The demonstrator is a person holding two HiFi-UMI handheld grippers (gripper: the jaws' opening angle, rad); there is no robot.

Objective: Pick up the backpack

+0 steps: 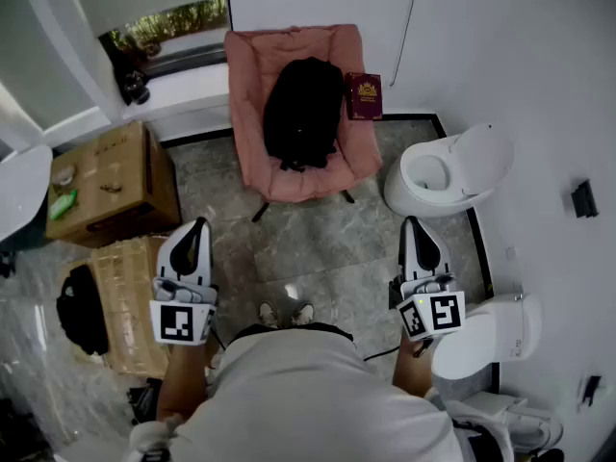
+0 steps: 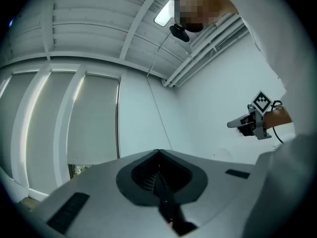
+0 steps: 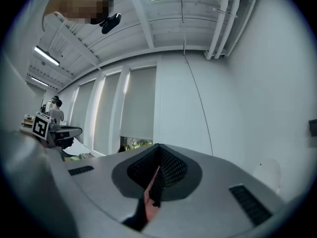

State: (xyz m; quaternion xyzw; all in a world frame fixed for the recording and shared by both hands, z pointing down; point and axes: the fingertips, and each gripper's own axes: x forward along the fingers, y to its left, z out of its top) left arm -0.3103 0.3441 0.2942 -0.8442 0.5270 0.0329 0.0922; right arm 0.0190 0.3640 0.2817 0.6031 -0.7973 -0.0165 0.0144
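Note:
The black backpack [image 1: 302, 112] lies slumped on the seat of a pink folding chair [image 1: 248, 85] against the far wall, seen only in the head view. My left gripper [image 1: 197, 229] and right gripper [image 1: 415, 225] are held close to my body, well short of the chair, pointing forward. Both are shut with nothing between the jaws. In the left gripper view the jaws [image 2: 158, 151] meet against white wall and blinds, and the right gripper [image 2: 242, 123] shows at the side. The right gripper view shows its jaws [image 3: 159, 145] together too. Neither gripper view shows the backpack.
A dark red booklet [image 1: 364, 96] rests on the chair's right edge. A white toilet [image 1: 443, 171] with raised lid stands to the right. Cardboard boxes [image 1: 111, 176] stand at left, a black bag [image 1: 82, 308] on the nearer one. Marble floor [image 1: 308, 243] lies between me and the chair.

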